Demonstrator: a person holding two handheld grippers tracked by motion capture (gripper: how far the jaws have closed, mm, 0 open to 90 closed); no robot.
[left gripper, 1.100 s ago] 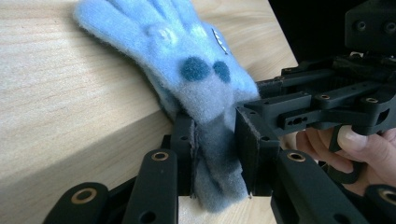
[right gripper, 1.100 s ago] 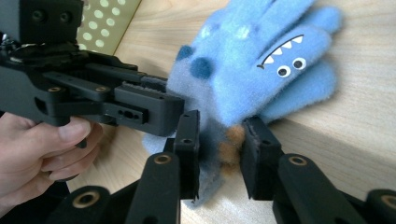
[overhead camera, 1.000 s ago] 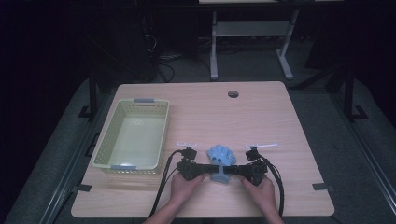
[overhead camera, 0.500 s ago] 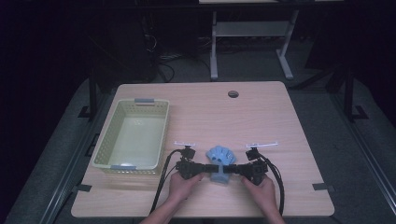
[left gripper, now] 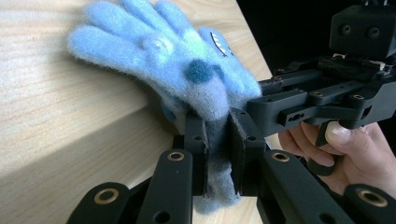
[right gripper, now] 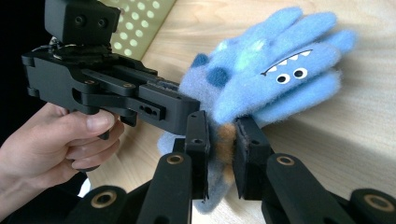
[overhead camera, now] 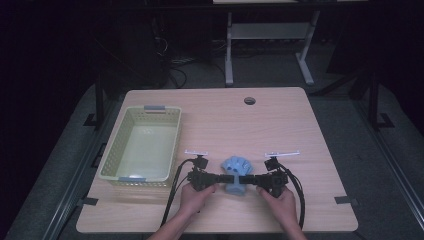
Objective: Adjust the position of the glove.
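Note:
A fuzzy blue glove (overhead camera: 236, 167) with a monster face lies on the wooden table near its front edge, fingers pointing away from me. In the left gripper view my left gripper (left gripper: 217, 151) is shut on the cuff end of the glove (left gripper: 177, 65). The right gripper (right gripper: 220, 149) is shut on the opposite side of the same glove (right gripper: 271, 74), whose eyes and teeth face that camera. In the high view the left gripper (overhead camera: 221, 177) and right gripper (overhead camera: 248, 179) meet at the glove from either side, each held by a hand.
A pale green plastic basket (overhead camera: 142, 145) stands empty on the left of the table (overhead camera: 250, 130). Two small white strips (overhead camera: 195, 152) (overhead camera: 282, 153) lie behind the grippers. A round cable hole (overhead camera: 249, 100) sits near the far edge. Black cables trail off the front edge.

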